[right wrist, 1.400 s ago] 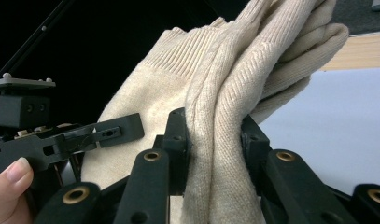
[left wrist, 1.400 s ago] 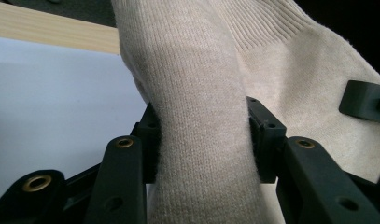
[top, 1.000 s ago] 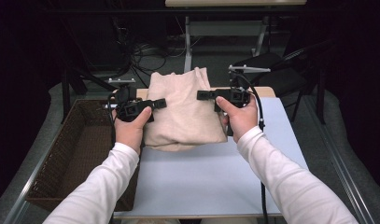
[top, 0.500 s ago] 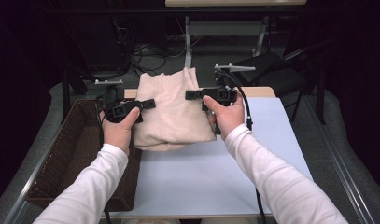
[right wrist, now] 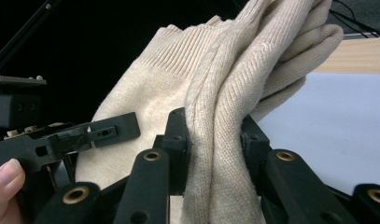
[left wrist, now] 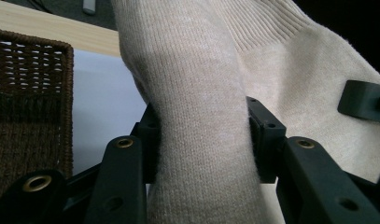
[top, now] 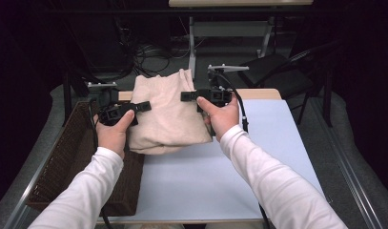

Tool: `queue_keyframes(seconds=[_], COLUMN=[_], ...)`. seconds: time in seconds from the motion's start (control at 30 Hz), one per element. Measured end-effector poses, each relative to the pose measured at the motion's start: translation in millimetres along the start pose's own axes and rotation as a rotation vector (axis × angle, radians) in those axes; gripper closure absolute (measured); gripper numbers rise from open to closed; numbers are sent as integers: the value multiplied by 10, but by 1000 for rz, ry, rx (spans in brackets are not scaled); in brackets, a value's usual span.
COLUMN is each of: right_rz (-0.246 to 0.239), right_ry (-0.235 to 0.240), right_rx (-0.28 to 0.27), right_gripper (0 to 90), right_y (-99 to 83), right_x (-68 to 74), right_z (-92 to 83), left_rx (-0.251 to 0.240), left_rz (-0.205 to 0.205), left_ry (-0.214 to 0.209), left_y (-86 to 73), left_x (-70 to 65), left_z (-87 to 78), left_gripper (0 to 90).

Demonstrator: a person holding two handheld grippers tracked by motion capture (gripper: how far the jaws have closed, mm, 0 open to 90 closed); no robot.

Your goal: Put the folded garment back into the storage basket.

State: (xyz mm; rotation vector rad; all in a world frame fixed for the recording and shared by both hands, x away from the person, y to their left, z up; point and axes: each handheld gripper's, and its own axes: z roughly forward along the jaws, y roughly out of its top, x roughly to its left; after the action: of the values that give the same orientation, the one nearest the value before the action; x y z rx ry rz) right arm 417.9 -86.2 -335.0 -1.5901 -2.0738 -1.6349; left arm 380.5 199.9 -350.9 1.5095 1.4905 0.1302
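Your left gripper (top: 143, 105) is clamped on one side of the folded cream knitted sweater (top: 167, 112), its jaws squeezing a thick fold of knit between them. Your right gripper (top: 187, 96) is clamped on the opposite side, pinching several bunched layers. The sweater hangs between the two over the far left corner of the white-topped desk (top: 258, 157), its lower edge near the surface, just beside the dark brown woven wicker basket (top: 58, 162) along the desk's left edge.
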Motion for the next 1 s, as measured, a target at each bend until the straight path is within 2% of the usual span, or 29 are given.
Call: queue_keyframes(seconds=[0.63,1.0], right_rz=[-14,-17], right_ry=[-1,9], right_rx=[20,37], right_gripper=[707,707], right_y=[11,-21], right_x=[110,183], right_z=[211,390], left_rx=[-12,-16], left_rz=[-8,-17], left_ry=[25,54], left_y=[21,13], left_x=[171,322], left_z=[-88,-186], left_gripper=[578,578])
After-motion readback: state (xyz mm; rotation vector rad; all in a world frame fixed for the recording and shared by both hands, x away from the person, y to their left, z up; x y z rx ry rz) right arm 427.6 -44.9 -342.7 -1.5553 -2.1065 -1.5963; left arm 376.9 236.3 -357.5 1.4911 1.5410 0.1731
